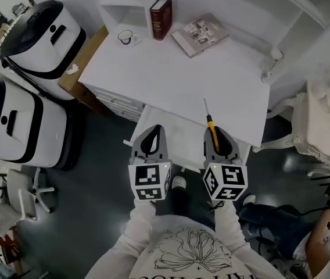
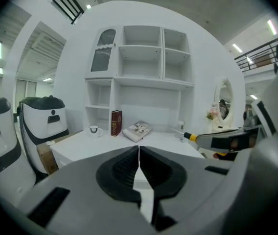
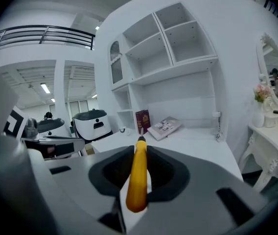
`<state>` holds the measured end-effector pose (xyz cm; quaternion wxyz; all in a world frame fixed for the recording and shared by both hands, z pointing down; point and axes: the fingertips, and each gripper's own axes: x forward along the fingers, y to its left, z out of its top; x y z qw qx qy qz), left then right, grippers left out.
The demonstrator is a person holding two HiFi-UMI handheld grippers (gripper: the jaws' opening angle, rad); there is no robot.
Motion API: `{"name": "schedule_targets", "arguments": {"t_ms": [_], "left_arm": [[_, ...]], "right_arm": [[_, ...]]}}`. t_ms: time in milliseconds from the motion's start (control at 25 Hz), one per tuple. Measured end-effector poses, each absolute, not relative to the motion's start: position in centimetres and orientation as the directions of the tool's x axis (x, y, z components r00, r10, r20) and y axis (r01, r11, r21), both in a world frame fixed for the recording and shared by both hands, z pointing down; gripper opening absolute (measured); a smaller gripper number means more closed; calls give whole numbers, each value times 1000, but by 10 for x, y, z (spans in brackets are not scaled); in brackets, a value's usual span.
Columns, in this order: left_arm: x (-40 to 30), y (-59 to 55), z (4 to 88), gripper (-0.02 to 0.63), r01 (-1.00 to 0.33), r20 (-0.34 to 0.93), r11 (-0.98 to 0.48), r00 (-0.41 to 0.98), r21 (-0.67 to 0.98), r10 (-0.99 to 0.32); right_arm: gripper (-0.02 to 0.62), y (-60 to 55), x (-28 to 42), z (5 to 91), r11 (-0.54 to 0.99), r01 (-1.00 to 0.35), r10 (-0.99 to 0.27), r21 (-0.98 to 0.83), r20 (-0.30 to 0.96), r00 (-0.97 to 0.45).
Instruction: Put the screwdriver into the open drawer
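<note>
- My right hand-held gripper (image 1: 218,139) grasps the yellow-handled screwdriver (image 1: 212,127), its tip toward 12 o'clock.
- My left hand-held gripper (image 1: 149,141), at its 9 o'clock, is clenched on nothing.

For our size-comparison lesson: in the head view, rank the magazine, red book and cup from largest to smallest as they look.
1. magazine
2. red book
3. cup
All sit at similar distance on the desk, so nearness hardly skews this.
</note>
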<state>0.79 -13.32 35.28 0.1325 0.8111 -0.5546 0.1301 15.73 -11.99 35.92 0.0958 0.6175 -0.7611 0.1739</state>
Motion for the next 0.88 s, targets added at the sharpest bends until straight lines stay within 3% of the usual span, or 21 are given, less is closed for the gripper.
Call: {"name": "schedule_targets", "arguments": {"t_ms": [880], "left_arm": [[-20, -162, 444, 8, -946, 516, -312, 310, 85, -798]], "right_arm": [[77, -153, 115, 458, 247, -951, -790, -184, 530, -308]]}}
